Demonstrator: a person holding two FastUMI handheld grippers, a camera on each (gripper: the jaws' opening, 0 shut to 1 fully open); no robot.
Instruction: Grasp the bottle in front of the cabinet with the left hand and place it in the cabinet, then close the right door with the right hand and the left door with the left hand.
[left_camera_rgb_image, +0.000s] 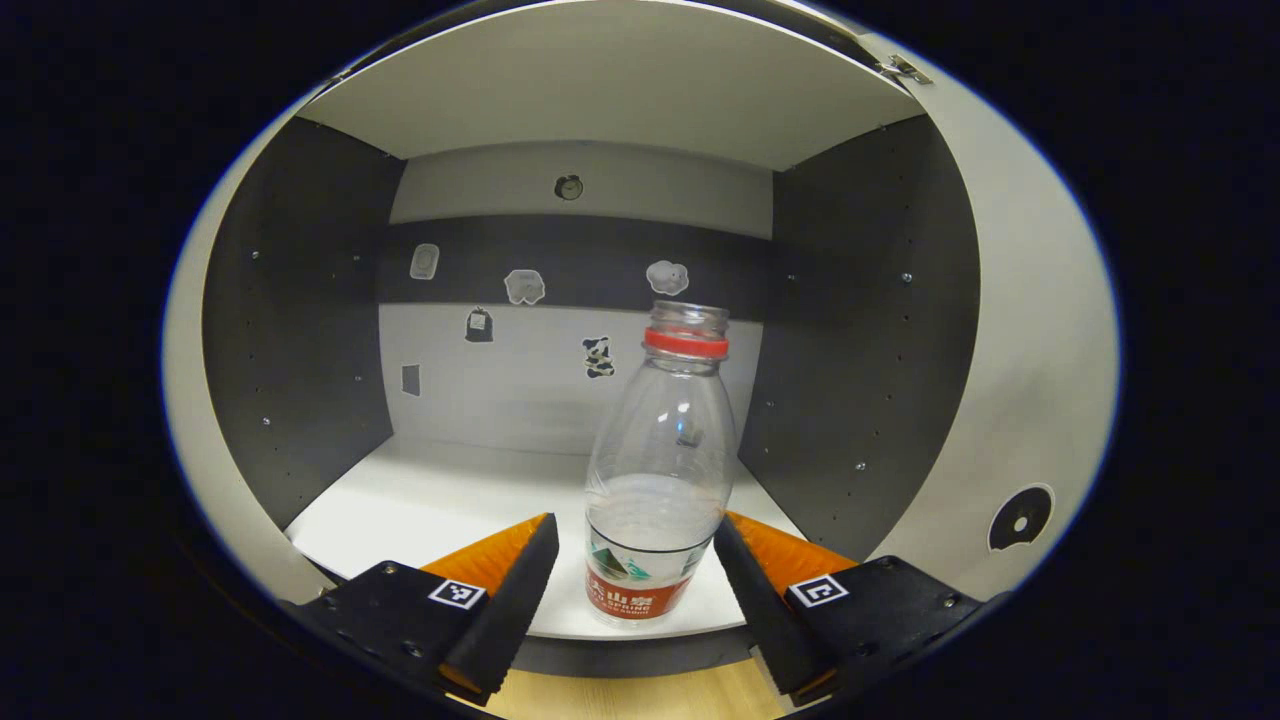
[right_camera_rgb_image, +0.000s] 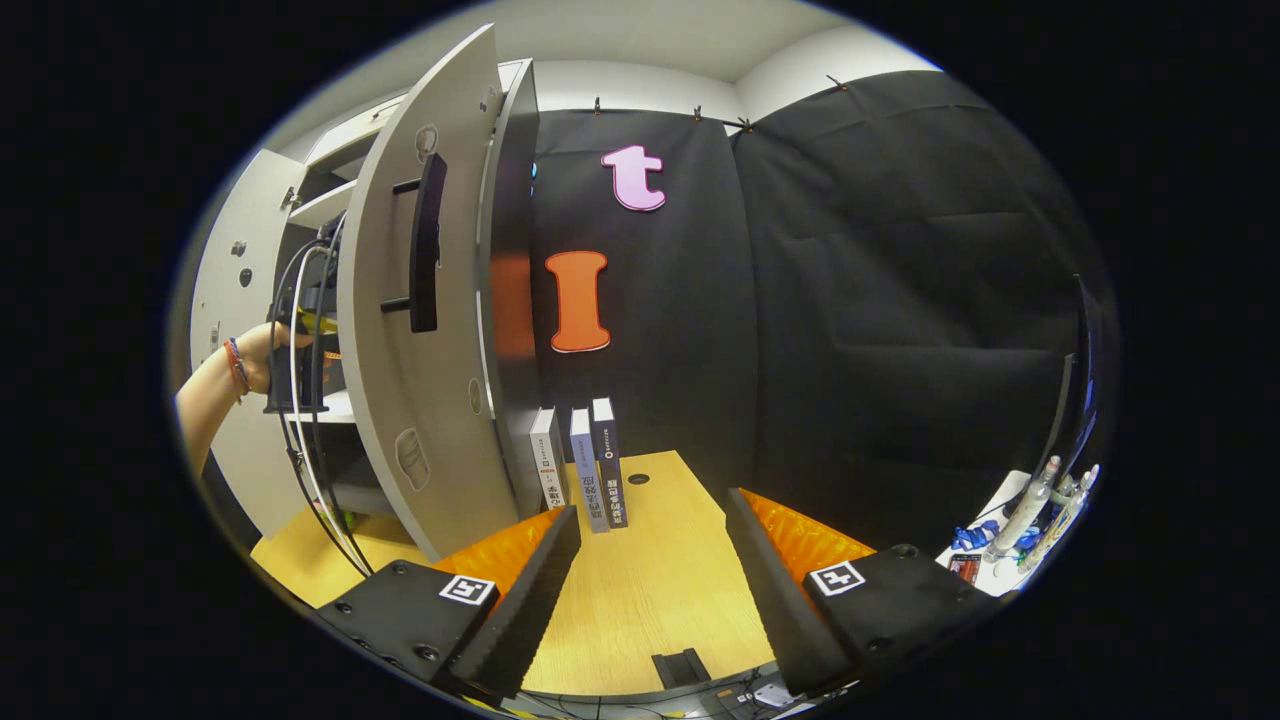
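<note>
Looking along my left claw (left_camera_rgb_image: 634, 575), I see its two fingers spread, one on each side of the clear plastic bottle with a red neck ring and a red-and-white label (left_camera_rgb_image: 655, 480). A thin gap shows between each finger and the bottle's lower body, so I cannot call it pinched. The bottle stands upright, uncapped, between the fingers, on the white floor of the grey-and-white cabinet (left_camera_rgb_image: 480, 500), near its front edge. Beyond the claw, small stickers (left_camera_rgb_image: 524, 286) dot the cabinet's back panel. Off to the claw's right, the inner face of an open door (left_camera_rgb_image: 1010, 400) curves away.

My right claw (right_camera_rgb_image: 650, 570) is also spread and holds nothing, hanging above the light wooden bench (right_camera_rgb_image: 640, 580). Ahead of it and a little left, three slim books (right_camera_rgb_image: 585, 465) stand upright on the bench, just beside the cabinet's side. Further left, the pale grey right door with a black bar handle (right_camera_rgb_image: 425, 290) stands open. Past the door's edge, a hand (right_camera_rgb_image: 255, 365) with a bracelet grips the other tool at the cabinet opening, cables (right_camera_rgb_image: 310, 440) trailing down from it.
</note>
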